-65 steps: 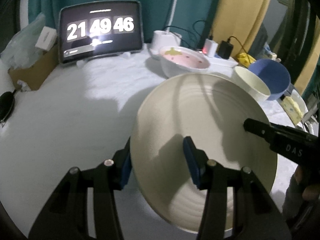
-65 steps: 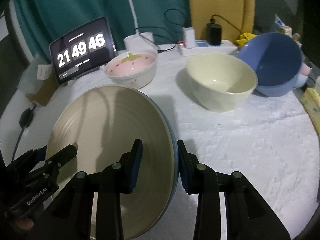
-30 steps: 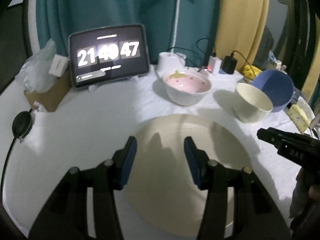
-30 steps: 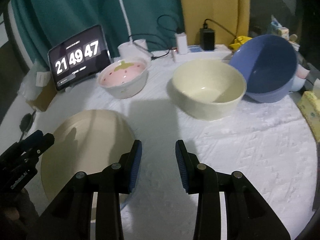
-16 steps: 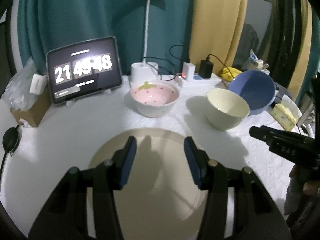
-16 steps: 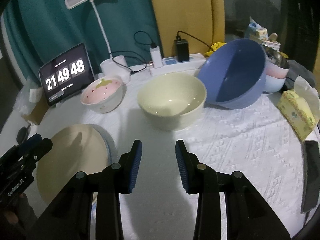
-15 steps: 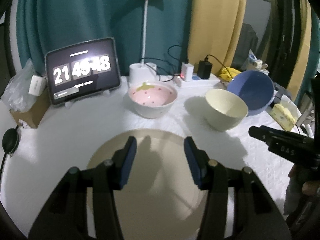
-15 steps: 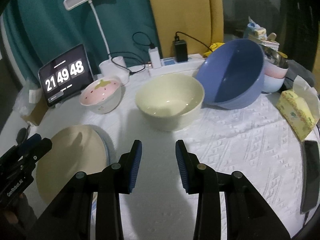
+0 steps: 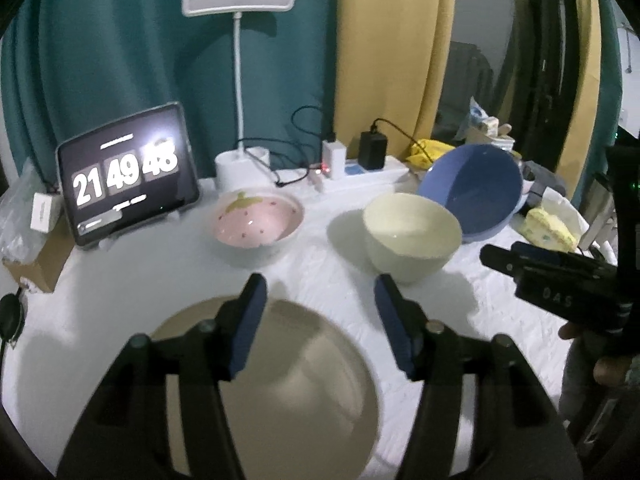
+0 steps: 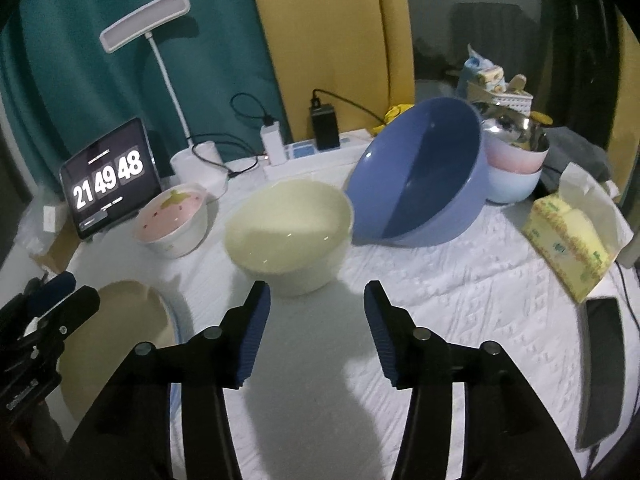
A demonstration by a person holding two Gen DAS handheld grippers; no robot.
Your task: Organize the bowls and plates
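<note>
Plate (image 9: pixel 296 380) at table's (image 10: pixel 460 320) near-left edge; strawberry bowl (image 9: pixel 258 226) behind it, cream bowl (image 9: pixel 410 236) right of that, tilted big bowl (image 10: pixel 424 176) further right; tablet (image 9: pixel 128 172) back-left.

The cream plate (image 9: pixel 296 392), earlier held tilted between both grippers, now lies flat at the frame's bottom; the left gripper (image 9: pixel 320 320) and right gripper (image 10: pixel 316 328) have pulled back, empty jaws opening wider

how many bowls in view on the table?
5: pink strawberry bowl left, cream bowl centre, tilted blue bowl, then pink bowl stacked in pale blue bowl. More may be hidden.
</note>
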